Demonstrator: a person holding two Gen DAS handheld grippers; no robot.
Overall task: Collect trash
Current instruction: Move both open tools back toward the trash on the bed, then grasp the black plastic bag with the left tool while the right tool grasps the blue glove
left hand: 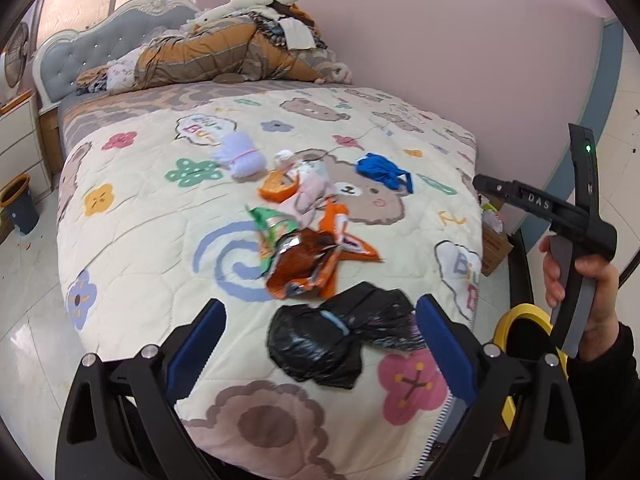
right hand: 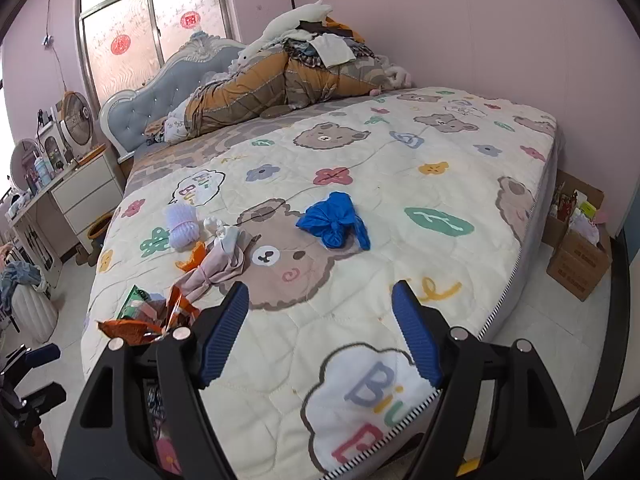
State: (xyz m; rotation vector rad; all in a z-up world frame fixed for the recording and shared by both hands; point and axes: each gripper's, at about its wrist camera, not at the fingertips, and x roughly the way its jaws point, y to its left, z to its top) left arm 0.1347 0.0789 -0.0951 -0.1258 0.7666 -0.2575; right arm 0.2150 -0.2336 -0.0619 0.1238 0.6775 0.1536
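I'm lining up the first pick: my left tongs [left hand: 320, 344] stand apart over the crumpled black plastic bag [left hand: 340, 340], nearest the foot of the bear-print quilted bed [left hand: 140, 280]. Right tongs [right hand: 320, 332] are apart, empty. Next, lower and close.

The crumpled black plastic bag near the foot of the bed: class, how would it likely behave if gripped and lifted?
The crumpled black plastic bag looks thin and creased, so it would probably sag limply. Its glossy film may slip. It seems light, lying on the cartoon-print quilt without denting it.
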